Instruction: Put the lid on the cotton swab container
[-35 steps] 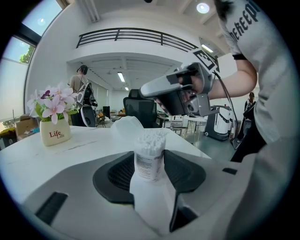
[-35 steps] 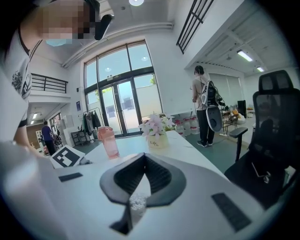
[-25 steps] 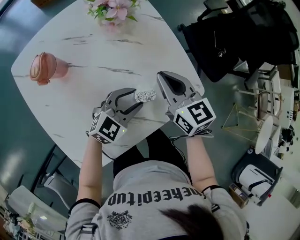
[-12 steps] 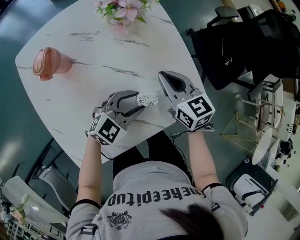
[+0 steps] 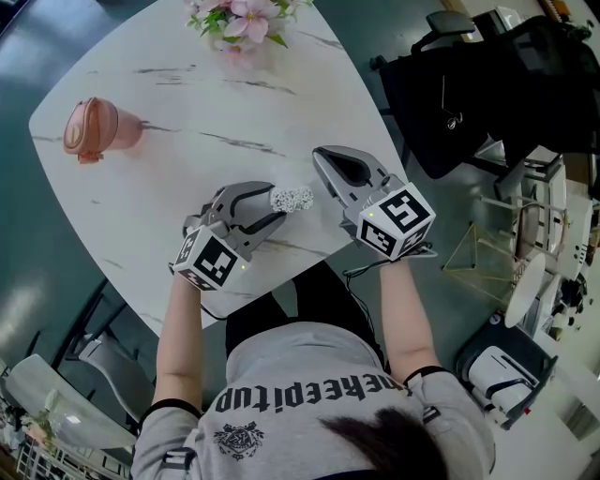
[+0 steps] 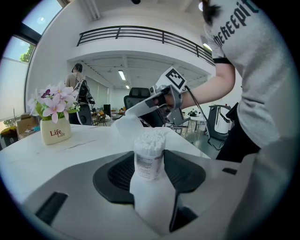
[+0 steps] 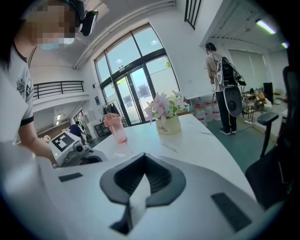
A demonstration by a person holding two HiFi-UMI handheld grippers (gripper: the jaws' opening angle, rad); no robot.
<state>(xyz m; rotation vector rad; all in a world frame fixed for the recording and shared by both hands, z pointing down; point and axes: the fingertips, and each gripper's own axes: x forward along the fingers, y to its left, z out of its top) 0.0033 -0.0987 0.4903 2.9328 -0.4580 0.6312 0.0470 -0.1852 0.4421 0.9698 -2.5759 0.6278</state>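
Note:
The cotton swab container (image 5: 294,197), a small clear tub with a printed label, stands upright and uncovered, with white swab heads showing at its top (image 6: 149,140). My left gripper (image 5: 277,201) is shut on its sides near the table's front edge. My right gripper (image 5: 323,156) hovers just right of the container with its tips pointing past it, apart from it. Its jaws are shut, and in the right gripper view (image 7: 144,158) only a thin pale sliver shows between the pads. I see no lid in any view.
On the white marble table (image 5: 187,94), a pink cup (image 5: 94,129) stands at the far left and a flower pot (image 5: 239,23) at the far edge. A black chair (image 5: 487,84) is off the table's right side. A person (image 7: 222,79) stands in the background.
The right gripper has tilted a little and its marker cube has shifted slightly right. The left gripper and the container have stayed put.

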